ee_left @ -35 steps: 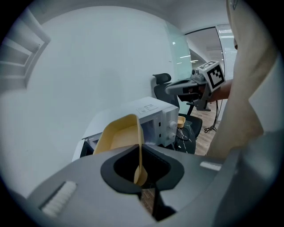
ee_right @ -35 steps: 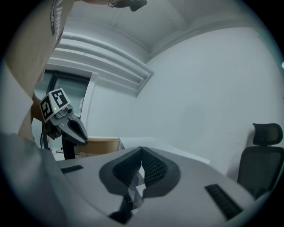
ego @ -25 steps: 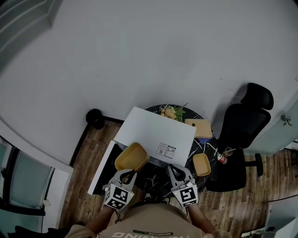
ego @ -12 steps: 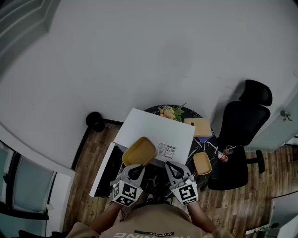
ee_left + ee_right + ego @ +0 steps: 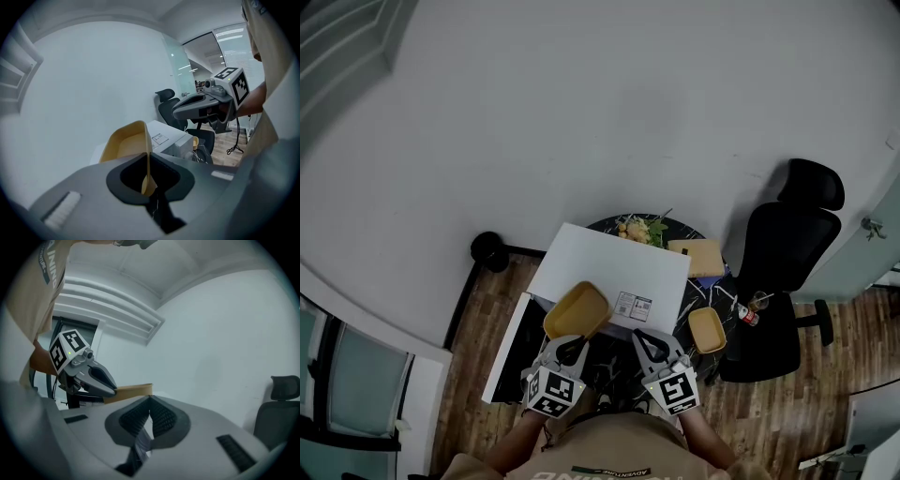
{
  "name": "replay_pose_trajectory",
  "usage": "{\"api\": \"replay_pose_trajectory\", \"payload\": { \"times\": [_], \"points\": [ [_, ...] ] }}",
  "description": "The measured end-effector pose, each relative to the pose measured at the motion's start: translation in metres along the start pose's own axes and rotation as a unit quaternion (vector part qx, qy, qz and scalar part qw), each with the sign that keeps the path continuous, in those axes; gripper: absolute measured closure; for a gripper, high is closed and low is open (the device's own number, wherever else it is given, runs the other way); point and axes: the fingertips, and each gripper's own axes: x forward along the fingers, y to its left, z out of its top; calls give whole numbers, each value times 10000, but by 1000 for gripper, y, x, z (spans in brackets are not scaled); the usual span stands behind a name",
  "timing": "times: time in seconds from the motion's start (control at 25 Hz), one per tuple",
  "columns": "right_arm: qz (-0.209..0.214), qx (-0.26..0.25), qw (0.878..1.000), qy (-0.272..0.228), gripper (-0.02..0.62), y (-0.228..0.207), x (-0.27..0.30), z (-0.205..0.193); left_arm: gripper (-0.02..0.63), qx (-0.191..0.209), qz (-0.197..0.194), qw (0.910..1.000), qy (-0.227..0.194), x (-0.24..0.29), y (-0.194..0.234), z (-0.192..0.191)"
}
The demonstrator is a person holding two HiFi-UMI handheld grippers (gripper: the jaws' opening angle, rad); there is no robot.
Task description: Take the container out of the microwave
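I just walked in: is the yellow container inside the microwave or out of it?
Out. The left gripper pinches the yellow container by its rim, in the open air outside the white microwave.

The label (image 5: 635, 306) on the microwave (image 5: 605, 262) is too small to read.

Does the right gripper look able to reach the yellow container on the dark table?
Probably yes: the right gripper is empty and nothing stands between it and that container, but its jaws are shut.
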Motion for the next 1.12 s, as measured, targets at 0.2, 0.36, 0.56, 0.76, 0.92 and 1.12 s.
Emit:
{"api": "replay_pose_trajectory", "payload": {
  "times": [0.2,0.36,0.56,0.76,0.92,1.12],
  "points": [
    [-83,67,9999,121,588,-5,-1,-6,581,-20,20,10000,9,2,2,-2],
    [-104,162,9997,127,588,-7,-2,-8,581,-42,16,10000,13,4,2,-1],
    [-114,171,9997,111,588,-9,-1,-9,581,-4,-16,10000,-27,6,1,4],
    [-118,184,9997,84,588,-12,1,-9,581,11,12,10000,-18,6,3,5],
    [-84,118,9999,93,588,-13,2,-9,581,-27,57,10000,25,6,6,2],
    [-103,150,9998,74,588,-18,3,-11,581,-46,81,10000,32,7,8,1]
  ]
}}
